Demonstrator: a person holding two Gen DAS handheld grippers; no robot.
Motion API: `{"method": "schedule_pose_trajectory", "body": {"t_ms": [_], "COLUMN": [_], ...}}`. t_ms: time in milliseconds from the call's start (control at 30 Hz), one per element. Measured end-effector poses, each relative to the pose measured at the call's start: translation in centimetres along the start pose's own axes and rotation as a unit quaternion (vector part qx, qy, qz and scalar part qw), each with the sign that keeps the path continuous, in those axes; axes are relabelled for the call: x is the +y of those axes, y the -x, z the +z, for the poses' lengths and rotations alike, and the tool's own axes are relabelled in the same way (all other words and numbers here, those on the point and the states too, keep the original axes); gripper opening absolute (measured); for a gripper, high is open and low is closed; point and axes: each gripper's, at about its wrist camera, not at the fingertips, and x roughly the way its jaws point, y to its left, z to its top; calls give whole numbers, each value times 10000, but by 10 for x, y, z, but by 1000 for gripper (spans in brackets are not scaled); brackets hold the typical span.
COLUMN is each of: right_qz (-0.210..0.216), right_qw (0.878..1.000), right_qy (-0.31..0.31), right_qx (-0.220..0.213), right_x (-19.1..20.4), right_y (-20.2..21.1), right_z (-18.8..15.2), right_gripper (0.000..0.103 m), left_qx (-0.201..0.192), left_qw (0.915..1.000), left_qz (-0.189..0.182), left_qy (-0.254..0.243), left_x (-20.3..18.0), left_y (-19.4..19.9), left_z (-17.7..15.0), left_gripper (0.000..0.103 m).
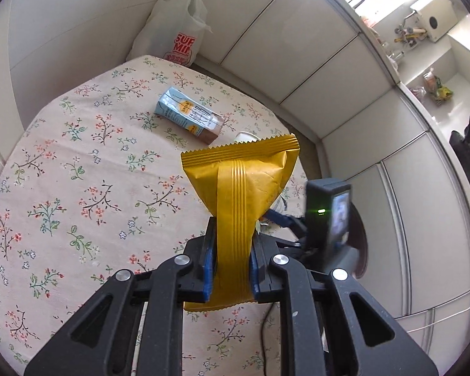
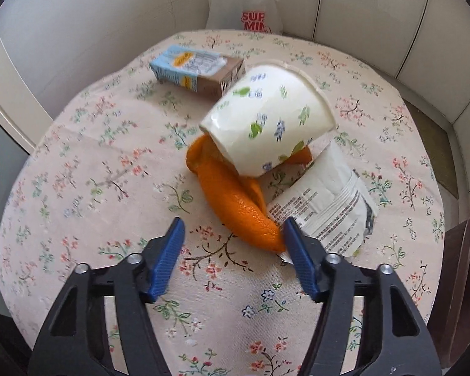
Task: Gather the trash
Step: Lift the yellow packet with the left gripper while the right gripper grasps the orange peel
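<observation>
The right gripper (image 2: 232,244) hangs low over the round tabletop covered in a floral cloth (image 2: 78,163), its blue-padded fingers (image 2: 167,260) spread wide and holding nothing. Just ahead of them lies the strip of orange citrus peel (image 2: 235,206). Its near tip sits beside the right-hand finger, and its long axis runs away from the gripper, up and to the left, so the peel lies roughly along the line of the fingers, not across the gap. To judge from this, the right gripper would need a small shift to its right, and perhaps a turn, to straddle the peel across its narrow width.

Touching the peel on its right is a crumpled white printed paper wrapper (image 2: 326,206). Beyond, a white paper cup with leaf print (image 2: 266,122) lies tipped on its side over the far end of the peel. Farther back is a light-blue and brown drink carton (image 2: 197,69), lying flat. At the far edge, against the wall, stands a white plastic shopping bag with red lettering (image 2: 244,6), the likely place for the trash.

The left gripper (image 1: 232,260) is clenched on a yellow foil snack wrapper (image 1: 244,181), which stands up from the fingers, raised above the tabletop; the bag lies well ahead of it.
</observation>
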Motion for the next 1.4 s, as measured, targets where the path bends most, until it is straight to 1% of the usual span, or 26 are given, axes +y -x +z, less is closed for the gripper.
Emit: {"method": "schedule_pose_trajectory", "body": {"t_ms": [33, 67, 100, 133, 233, 367, 533, 733, 867, 1067, 1133, 1167, 1200, 1233, 1267, 1300, 1333, 1367, 1400], "right_qz": [-76, -162, -172, -36, 87, 175, 344, 601, 690, 747, 833, 904, 966, 1039, 1044, 953, 806, 743, 765], "right_qw": [9999, 9997, 9996, 9998, 9999, 9998, 9992, 9966, 9936, 9868, 9857, 9858, 9863, 9878, 9893, 9921, 9941, 9948, 9943], "right_qy": [76, 150, 186, 160, 75, 26, 163, 113, 106, -163, -257, -303, -359, -438, -505, -596, -667, -694, -705], "right_qx": [-7, -65, -104, -83, -39, -33, -118, -555, -883, -1425, -1443, -1384, -1284, -1074, -884, -564, -281, -59, 246], "right_x": [1, 2, 2, 2, 3, 7, 16, 16, 10, -16, -24, -30, -33, -37, -37, -37, -34, -29, -23], "right_y": [-5, -6, -6, -6, -3, 5, 28, 72, 104, 152, 159, 158, 155, 145, 135, 119, 103, 91, 73], "right_z": [-2, -4, -4, -4, -2, -5, -10, -16, -20, -29, -33, -35, -39, -43, -47, -52, -58, -63, -67], "right_gripper": [46, 42, 31, 22, 13, 10, 9, 9, 8, 5, 5, 6, 8, 16, 30, 63, 72, 72, 72], "left_qx": [17, 25, 33, 38, -19, -101, -132, -145, -178, -124, -87, -62, -40, -9, 28, 54, 74, 78, 67], "left_qw": [10000, 10000, 10000, 10000, 10000, 9999, 9999, 9999, 9998, 9998, 9998, 9998, 9998, 9998, 9998, 9998, 9998, 9998, 9999], "left_qz": [-16, -23, -27, -32, -25, -31, -46, -18, 16, 89, 122, 142, 157, 165, 167, 160, 152, 149, 144], "left_qy": [-10, -23, -34, -37, 9, 31, 18, -6, -19, -94, -118, -129, -128, -122, -109, -94, -81, -69, -62], "left_x": [-1, -1, -1, 0, 3, 6, 4, 0, -2, -12, -14, -16, -16, -16, -16, -17, -17, -17, -18], "left_y": [0, 1, 2, 3, 7, 13, 16, 17, 17, 8, 3, 0, -3, -6, -9, -11, -13, -14, -14], "left_z": [0, -1, -1, -1, 1, 4, 3, 0, -1, -4, -5, -5, -6, -6, -7, -8, -8, -9, -9], "left_gripper": [18, 18, 18, 18, 18, 18, 18, 18, 18, 18, 18, 18, 18, 18, 18, 18, 18, 18, 18]}}
